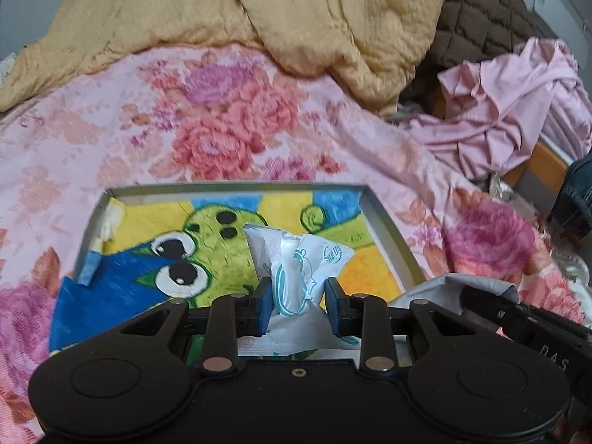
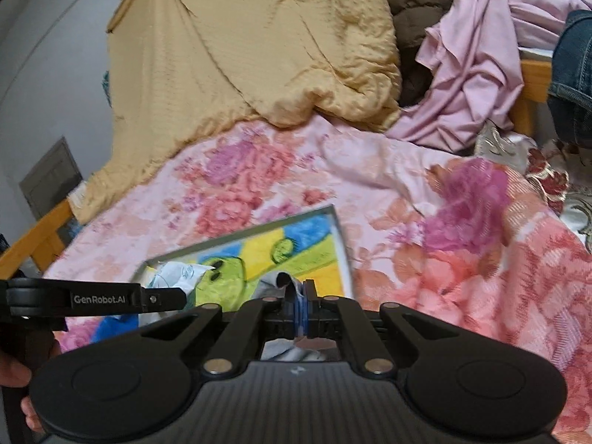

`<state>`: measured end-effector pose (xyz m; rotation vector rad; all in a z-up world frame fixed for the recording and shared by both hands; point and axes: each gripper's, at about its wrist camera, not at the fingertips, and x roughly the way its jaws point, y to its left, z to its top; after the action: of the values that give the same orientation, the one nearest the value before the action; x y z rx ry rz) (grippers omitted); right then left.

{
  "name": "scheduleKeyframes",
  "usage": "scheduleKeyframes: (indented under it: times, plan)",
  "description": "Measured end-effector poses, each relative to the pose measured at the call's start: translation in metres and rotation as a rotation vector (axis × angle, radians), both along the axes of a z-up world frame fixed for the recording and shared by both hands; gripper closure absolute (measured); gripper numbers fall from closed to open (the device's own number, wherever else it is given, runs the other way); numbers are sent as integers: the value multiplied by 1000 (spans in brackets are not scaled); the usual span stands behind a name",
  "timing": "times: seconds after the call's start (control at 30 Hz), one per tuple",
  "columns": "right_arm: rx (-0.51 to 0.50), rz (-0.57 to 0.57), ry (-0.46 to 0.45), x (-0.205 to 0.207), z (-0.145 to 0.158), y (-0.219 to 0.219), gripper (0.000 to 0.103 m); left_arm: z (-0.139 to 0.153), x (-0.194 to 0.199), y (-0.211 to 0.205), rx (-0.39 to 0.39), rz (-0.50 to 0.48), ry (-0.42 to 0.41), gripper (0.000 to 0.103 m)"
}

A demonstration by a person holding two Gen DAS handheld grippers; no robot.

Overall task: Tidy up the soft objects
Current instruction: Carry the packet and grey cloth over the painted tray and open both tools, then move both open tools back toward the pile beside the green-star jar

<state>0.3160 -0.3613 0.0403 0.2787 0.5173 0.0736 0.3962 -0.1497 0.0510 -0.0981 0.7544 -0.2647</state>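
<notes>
A shallow grey box (image 1: 236, 187) lies on the flowered bed cover, lined with a bright cartoon frog towel (image 1: 218, 259). My left gripper (image 1: 299, 307) hangs over the box's near part, shut on a crumpled white tissue packet (image 1: 296, 259) with teal print that sticks up between the blue pads. My right gripper (image 2: 300, 307) is shut on a fold of grey cloth (image 2: 277, 281), just above the box's right front corner (image 2: 342, 259). In the left wrist view the grey cloth (image 1: 444, 288) drapes over that corner. In the right wrist view the tissue packet (image 2: 177, 273) shows at the left.
A yellow quilt (image 1: 296, 18) is heaped at the back of the bed, with a brown quilted blanket (image 1: 477, 18) and a crumpled pink garment (image 1: 510, 103) to its right. The pink flowered cover (image 1: 111, 129) spreads around the box. Wooden bed rails (image 2: 33, 240) edge both sides.
</notes>
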Motion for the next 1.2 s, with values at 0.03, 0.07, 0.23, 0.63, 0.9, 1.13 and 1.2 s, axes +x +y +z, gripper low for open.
scheduleKeyframes:
  times: [0.03, 0.07, 0.23, 0.63, 0.9, 1.13, 1.2]
  plan:
    - [-2, -2, 12, 1, -2, 0, 98, -2, 1, -3, 5, -7, 8, 71]
    - [-3, -1, 21, 2, -4, -1, 98, -5, 2, -6, 10, -12, 14, 70]
    - [-12, 10, 49, 3, -9, 1, 95, -18, 4, -13, 27, -29, 60, 70]
    - [-25, 44, 67, 3, -12, 5, 67, -28, 7, -16, 42, -14, 116, 64]
    - [-53, 46, 41, -7, -2, 6, 40, -21, -3, -13, 46, -12, 76, 32]
    - [-49, 49, -26, -32, 19, 6, 15, 3, -23, 3, 43, 25, 21, 16]
    - [-58, 58, -51, -44, 26, 8, 12, 12, -33, 10, 54, 44, 23, 13]
